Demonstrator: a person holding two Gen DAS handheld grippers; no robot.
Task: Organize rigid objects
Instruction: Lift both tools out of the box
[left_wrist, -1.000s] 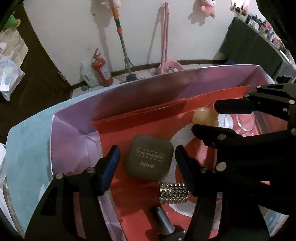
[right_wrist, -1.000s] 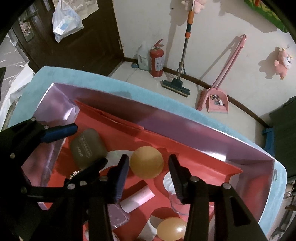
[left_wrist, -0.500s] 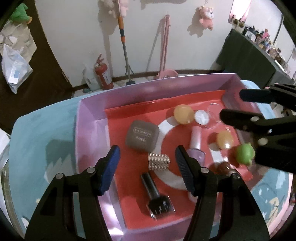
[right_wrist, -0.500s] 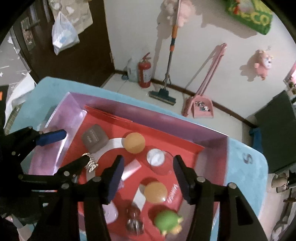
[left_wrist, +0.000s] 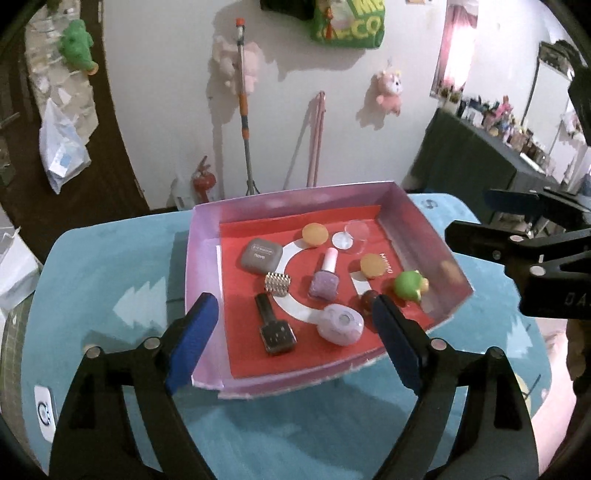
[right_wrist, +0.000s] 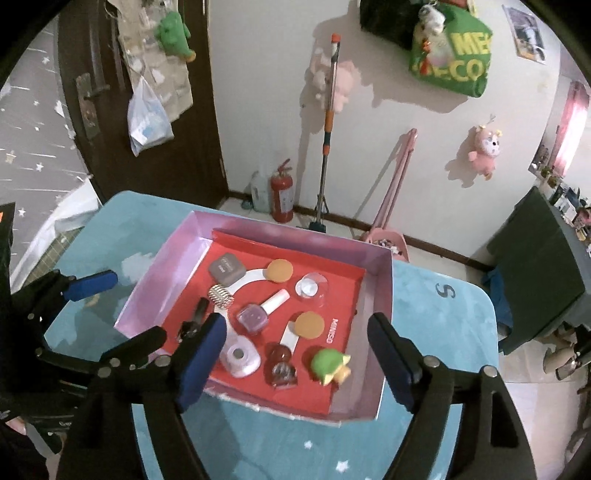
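Nearest, the left gripper (left_wrist: 291, 332) and right gripper (right_wrist: 295, 350) hover above the blue table (left_wrist: 110, 295), jaws just opened wide, nothing between them. Beyond, the pink box (left_wrist: 201, 258) holds everything, apparently sorted: eyeshadow case (left_wrist: 261, 254), nail polish (left_wrist: 325, 282), green toy (left_wrist: 408, 286). Only the right view shows the dustpan (right_wrist: 388, 242) behind.

The right hand-held gripper (left_wrist: 476, 218) runs off the left wrist view's right edge

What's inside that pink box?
The box holds a grey case, two orange balls, nail polish, a green toy, a silver ring and a clear dome. The red liner hides its floor.
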